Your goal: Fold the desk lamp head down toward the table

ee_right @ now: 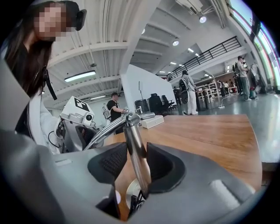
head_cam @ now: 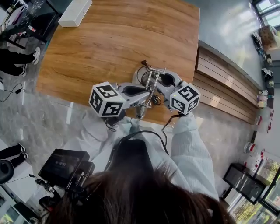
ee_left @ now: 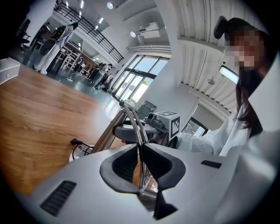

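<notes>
The chrome desk lamp [head_cam: 150, 85] stands near the front edge of the wooden table [head_cam: 109, 39], its round base [head_cam: 141, 74] with a cable behind it. My right gripper [head_cam: 161, 82] comes in from the right, shut on the lamp's thick upright post [ee_right: 133, 144], which stands between its pads [ee_right: 151, 164] above the base [ee_right: 131, 192]. My left gripper [head_cam: 144, 94] comes in from the left, shut on the thin twin rods of the upper arm [ee_left: 133, 120]. In the left gripper view the pads [ee_left: 127, 164] pinch those rods. The lamp head is not clearly seen.
A white box [head_cam: 75, 12] lies at the table's far left corner. Wooden steps [head_cam: 223, 83] run along the table's right side. The lamp's plug and cable [ee_left: 75, 142] lie on the wood by the base. Several people stand far off in the hall.
</notes>
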`<state>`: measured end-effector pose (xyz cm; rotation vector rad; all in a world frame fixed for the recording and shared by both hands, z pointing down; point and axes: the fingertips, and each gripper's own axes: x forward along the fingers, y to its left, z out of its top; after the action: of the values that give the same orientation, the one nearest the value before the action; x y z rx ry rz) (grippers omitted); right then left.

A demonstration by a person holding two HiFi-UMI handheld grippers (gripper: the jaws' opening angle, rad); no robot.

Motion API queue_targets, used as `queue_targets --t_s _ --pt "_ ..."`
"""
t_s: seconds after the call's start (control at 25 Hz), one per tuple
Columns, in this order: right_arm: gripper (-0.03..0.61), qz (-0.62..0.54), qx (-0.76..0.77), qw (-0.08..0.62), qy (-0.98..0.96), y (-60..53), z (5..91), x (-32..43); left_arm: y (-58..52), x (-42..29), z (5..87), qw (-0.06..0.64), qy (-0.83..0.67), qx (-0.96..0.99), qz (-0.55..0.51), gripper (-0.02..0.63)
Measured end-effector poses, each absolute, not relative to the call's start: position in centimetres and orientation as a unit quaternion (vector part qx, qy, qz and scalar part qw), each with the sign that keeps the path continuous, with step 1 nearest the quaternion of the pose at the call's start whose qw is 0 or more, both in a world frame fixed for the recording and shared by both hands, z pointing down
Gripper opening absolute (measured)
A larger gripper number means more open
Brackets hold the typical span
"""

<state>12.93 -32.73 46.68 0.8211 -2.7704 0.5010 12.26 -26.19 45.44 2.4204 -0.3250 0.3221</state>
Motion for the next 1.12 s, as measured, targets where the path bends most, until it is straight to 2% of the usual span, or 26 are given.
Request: queue_targets --t_s 0.32,0.68,0.88,1.04,1.12 --pt "0.130 0.152 0.261 0.133 -0.944 -32.5 47.1 13.0 -26.7 12.7 47.0 0.317 -0.119 0.932 0.127 0.049" --pt "0.138 0.183 0.299 0.118 -0.929 -32.3 47.5 13.5 -26.7 11.6 47.0 0.302 -0.153 0.933 0.120 0.060" --pt "0.132 0.198 0.364 0.106 -0.904 -30.9 47.5 16.1 -26.1 9.4 45.5 0.291 -0.162 0.935 0.122 0.060" --pt "0.127 0.185 0.412 0.087 -0.888 -29.7 45.1 17.4 -27.9 8.2 41.0 0.237 -0.228 0.941 0.082 0.060" --pt "0.096 0.166 0.434 0.068 -0.883 -29.5 42.6 17.6 -28.7 8.4 38.4 0.204 -0.267 0.940 0.054 0.059"
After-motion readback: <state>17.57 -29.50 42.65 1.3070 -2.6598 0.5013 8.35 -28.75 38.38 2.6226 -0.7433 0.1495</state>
